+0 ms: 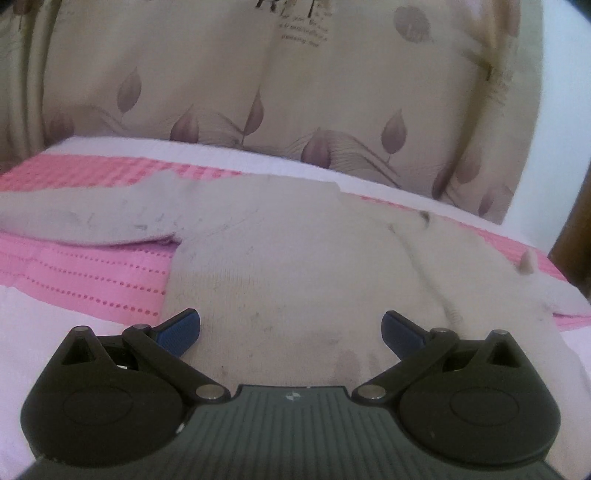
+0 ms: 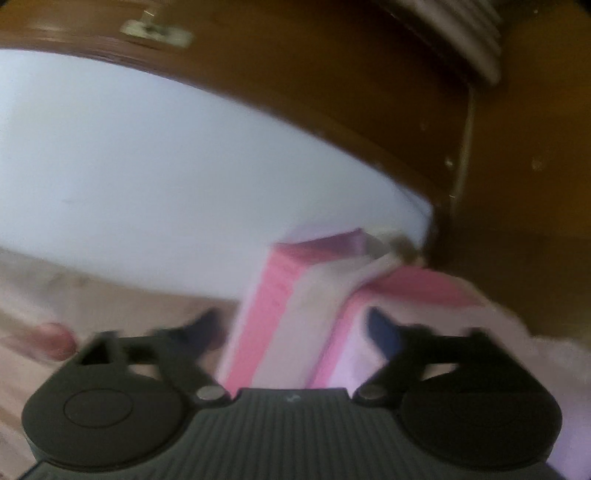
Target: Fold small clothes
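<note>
Cream knit is filling the left wrist view, and the left claw (image 1: 290, 330) is hanging just over it, tipped downward, its blue-padded fingers (image 1: 179, 332) spread wide with nothing between them, fully released. The small cream garment (image 1: 280, 258) is lying flat on the bed, one sleeve (image 1: 85, 219) stretching out to the left across the pink dotted bedcover (image 1: 85, 269), the other side trailing off to the right where a small pointed nub (image 1: 527, 263) is sticking up. Faint grey smudges are showing on the knit near the claw. Behind the bed, a beige curtain (image 1: 258, 74) printed with mauve leaves is hanging along the far edge, and a white wall (image 1: 561, 110) is showing at the right. Over on the right wrist view everything is smearing with blur: the right claw (image 2: 291, 328) is sitting tilted, its fingers apart, and a fold of pink-and-white bedding (image 2: 280, 314) is standing up between them; the pads are not clearly pressing on it, so it is looking loose rather than gripped. Beyond it, a pale white surface (image 2: 147, 166) is curving away beneath a dark brown wooden frame (image 2: 369, 92), with a small metal fitting (image 2: 155, 31) near the top left. No containers are showing in either view.
</note>
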